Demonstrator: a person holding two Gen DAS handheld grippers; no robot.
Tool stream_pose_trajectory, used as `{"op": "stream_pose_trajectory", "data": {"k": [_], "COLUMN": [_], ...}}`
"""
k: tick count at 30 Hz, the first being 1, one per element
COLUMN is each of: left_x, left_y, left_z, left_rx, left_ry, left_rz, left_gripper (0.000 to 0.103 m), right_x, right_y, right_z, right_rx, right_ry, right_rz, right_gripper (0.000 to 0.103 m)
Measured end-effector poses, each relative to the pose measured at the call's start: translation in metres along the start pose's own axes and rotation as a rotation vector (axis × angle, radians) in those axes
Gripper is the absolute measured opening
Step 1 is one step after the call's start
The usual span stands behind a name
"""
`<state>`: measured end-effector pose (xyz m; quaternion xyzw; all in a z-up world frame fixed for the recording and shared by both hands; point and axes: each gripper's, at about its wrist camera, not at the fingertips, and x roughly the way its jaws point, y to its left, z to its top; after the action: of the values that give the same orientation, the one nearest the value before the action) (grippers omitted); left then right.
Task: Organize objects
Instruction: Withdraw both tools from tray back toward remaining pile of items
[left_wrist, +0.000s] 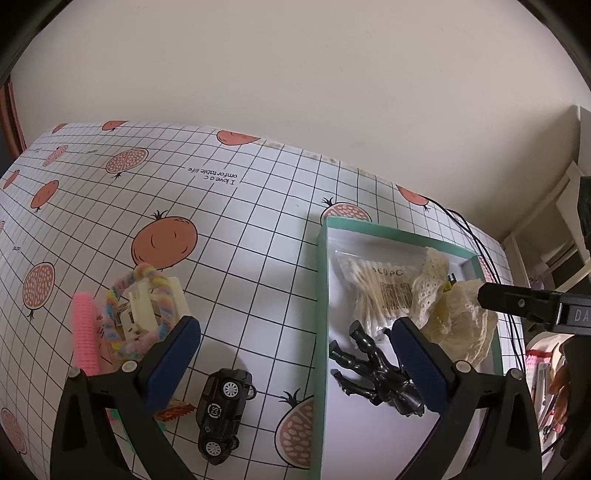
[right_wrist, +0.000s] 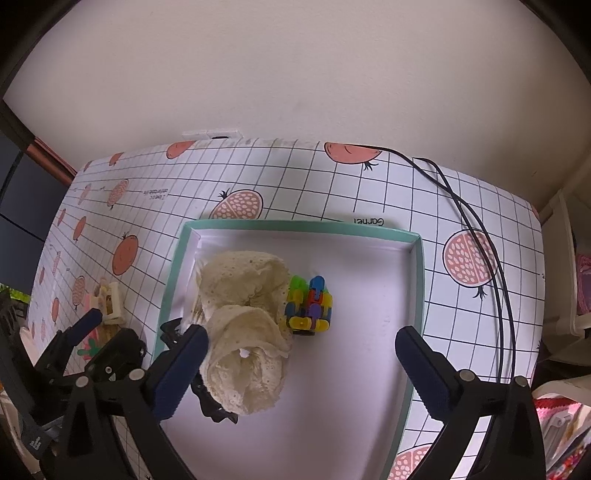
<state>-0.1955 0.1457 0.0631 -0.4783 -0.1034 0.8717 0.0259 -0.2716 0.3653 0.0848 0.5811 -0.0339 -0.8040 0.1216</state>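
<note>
Left hand-held gripper (left_wrist: 295, 332): spread wide, nothing between the blue pads, hovering over the left wall of the teal box (left_wrist: 320, 295). Right hand-held gripper (right_wrist: 301, 341): likewise wide, holding nothing, poised above the box interior.

Inside the box: black action figure (left_wrist: 373, 369) lying flat near the left wall, partly behind the left hand-held gripper's right pad; bag of cotton swabs (left_wrist: 376, 291) just beyond it; cream lace cloth (right_wrist: 243, 332) bunched beside the swabs, touching the right hand-held gripper's left pad in the right wrist view; colourful block toy (right_wrist: 310, 308) just beside the cloth, toward the box centre.

Outside the box, on the surface (left_wrist: 240, 229) with its grid and pomegranate print: black toy car (left_wrist: 221, 410) on its side, near the box's left wall. Farther left: cream plastic piece (left_wrist: 147, 306) wrapped by a pastel fuzzy wire (left_wrist: 159, 284), a pink fuzzy roll (left_wrist: 85, 332) touching that cluster. Along the right edge of the surface: black cables (right_wrist: 480, 240).
</note>
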Motion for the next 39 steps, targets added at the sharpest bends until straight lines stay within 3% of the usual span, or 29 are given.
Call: {"op": "stream_pose_trajectory", "data": {"k": [15,22,29,36,39], "left_x": [-0.024,-0.053,-0.082,-0.094,-0.094], "left_y": [0.029,0.071,0.114,0.145,0.16], "left_z": [0.011,0.02,0.02,0.01,0.005], "left_rx": [-0.048,-0.11,-0.18,-0.236,-0.264], "left_ry": [-0.032,-0.057,-0.089,-0.048,-0.015], "left_rz": [0.009,0.077,0.131,0.159,0.164], "left_gripper": [0.103,0.103,0.103,0.103,0.103], "right_x": [-0.016,-0.036,-0.033,-0.023,-0.02], "right_y": [0.024,0.075,0.139,0.185,0.2], "right_z": [0.008,0.018,0.016,0.006,0.002], "right_rx": [-0.015,-0.101,-0.223,-0.289,-0.306], "right_ry": [-0.045,-0.106,-0.09,-0.067,-0.055], "right_rz": [0.005,0.03,0.09,0.094,0.095], "right_gripper": [0.103,0.103,0.103,0.102,0.097]}}
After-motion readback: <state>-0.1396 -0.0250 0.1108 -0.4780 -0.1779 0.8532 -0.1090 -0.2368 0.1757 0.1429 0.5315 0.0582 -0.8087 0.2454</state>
